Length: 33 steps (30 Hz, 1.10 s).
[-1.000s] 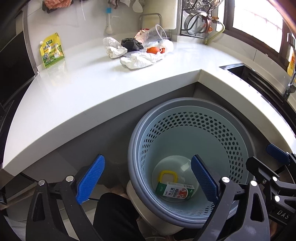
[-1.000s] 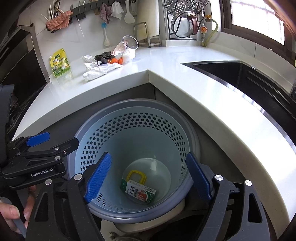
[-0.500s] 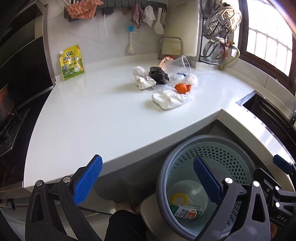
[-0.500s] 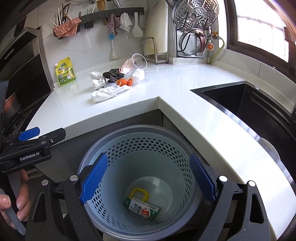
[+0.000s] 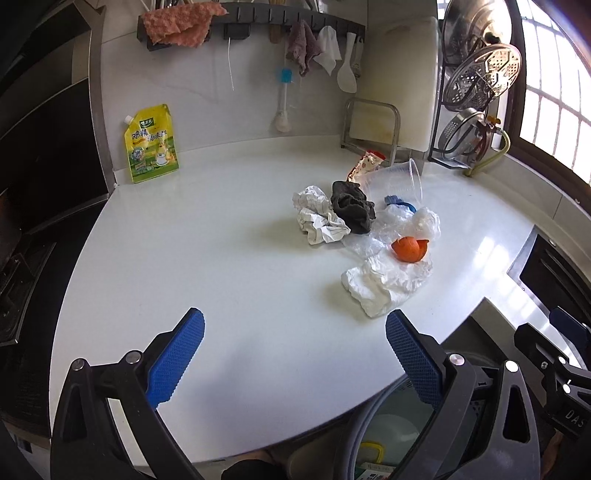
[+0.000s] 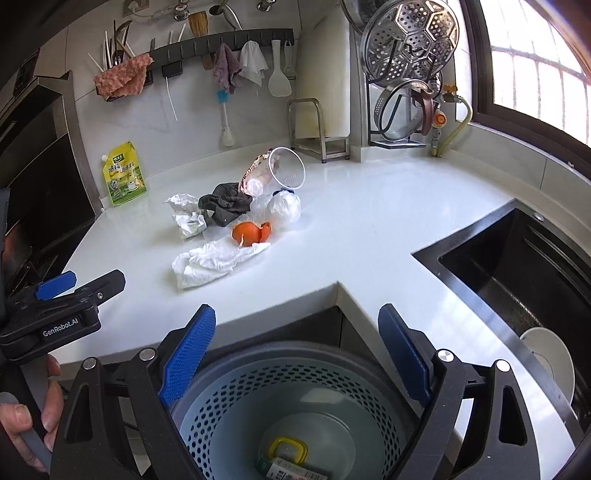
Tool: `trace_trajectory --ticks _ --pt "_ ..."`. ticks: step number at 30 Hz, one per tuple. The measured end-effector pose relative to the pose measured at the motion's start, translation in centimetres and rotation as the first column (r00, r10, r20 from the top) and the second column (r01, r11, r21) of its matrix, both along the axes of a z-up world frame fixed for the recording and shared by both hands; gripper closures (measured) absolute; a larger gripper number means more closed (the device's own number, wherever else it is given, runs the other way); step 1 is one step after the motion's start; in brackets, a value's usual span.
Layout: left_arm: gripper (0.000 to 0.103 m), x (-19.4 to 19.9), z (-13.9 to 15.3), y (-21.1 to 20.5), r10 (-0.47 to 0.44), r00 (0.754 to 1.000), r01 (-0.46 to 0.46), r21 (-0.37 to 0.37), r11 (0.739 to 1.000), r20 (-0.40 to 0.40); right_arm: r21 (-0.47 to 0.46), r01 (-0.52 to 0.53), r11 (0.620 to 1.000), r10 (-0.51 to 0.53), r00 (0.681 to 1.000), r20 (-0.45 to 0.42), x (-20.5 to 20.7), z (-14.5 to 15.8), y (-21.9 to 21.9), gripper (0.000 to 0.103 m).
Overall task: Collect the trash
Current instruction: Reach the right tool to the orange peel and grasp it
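Note:
A heap of trash lies on the white counter [image 5: 221,295]: crumpled paper [image 5: 317,219] [image 6: 186,216], a dark rag [image 5: 351,210] [image 6: 225,205], orange peel [image 5: 408,249] [image 6: 249,232], a white tissue [image 5: 384,284] [image 6: 214,264], clear plastic film [image 5: 424,223], a tipped clear cup [image 5: 402,179] [image 6: 286,173] and a snack wrapper [image 5: 365,164]. The blue perforated bin [image 6: 295,387] stands below the counter edge with a carton [image 6: 291,469] and a yellow ring [image 6: 288,448] inside. My left gripper [image 5: 295,354] hovers open over the counter, short of the heap. My right gripper [image 6: 295,354] is open above the bin.
A yellow refill pouch [image 5: 151,144] leans on the back wall. A black sink [image 6: 517,280] with a white plate [image 6: 550,358] sits to the right. Racks with pot lids [image 6: 410,33] stand at the back. A hand [image 6: 26,413] holds the left gripper's handle.
Both grippers have risen from over the bin toward counter height. The left one now looks across the counter at the heap, and both stay open with nothing in them.

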<state>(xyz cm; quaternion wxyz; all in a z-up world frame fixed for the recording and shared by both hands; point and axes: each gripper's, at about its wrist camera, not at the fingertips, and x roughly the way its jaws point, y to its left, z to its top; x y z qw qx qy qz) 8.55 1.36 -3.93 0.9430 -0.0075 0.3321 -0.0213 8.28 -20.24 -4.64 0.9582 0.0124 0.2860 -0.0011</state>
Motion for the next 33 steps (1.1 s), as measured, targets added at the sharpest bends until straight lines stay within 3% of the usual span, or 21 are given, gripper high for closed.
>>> trace_trajectory --ticks 7,15,26,28,31,33 --pt "0.006 3.4 -0.2 -0.5 0.004 1.000 -0.004 0.039 0.999 -0.011 -0.021 -0.035 0.999 0.035 0.999 -0.013 6.2 0.6 1.3 0.017" --pt "0.006 5.5 -1.1 -0.3 0.000 0.999 0.001 0.015 1.000 -0.050 -0.049 -0.044 0.998 0.041 0.997 -0.062 12.0 -0.8 2.8 0.018" --pt "0.006 6.0 -2.0 0.0 0.000 0.998 0.001 0.017 1.000 -0.070 -0.075 -0.071 0.995 0.062 0.992 -0.112 15.2 -2.1 3.8 0.018" --pt "0.006 6.0 -2.0 0.1 -0.001 0.997 0.002 0.011 1.000 -0.074 -0.073 -0.078 0.994 0.069 0.990 -0.122 15.6 -2.2 4.0 0.023" --pt "0.006 6.0 -2.0 0.1 -0.003 0.997 0.003 0.008 1.000 -0.077 -0.075 -0.099 0.992 0.087 0.984 -0.152 16.1 -2.7 4.4 0.041" --pt "0.006 5.9 -2.0 0.0 -0.004 0.997 0.005 0.007 1.000 -0.077 -0.076 -0.111 0.991 0.097 0.982 -0.164 16.1 -3.0 4.5 0.058"
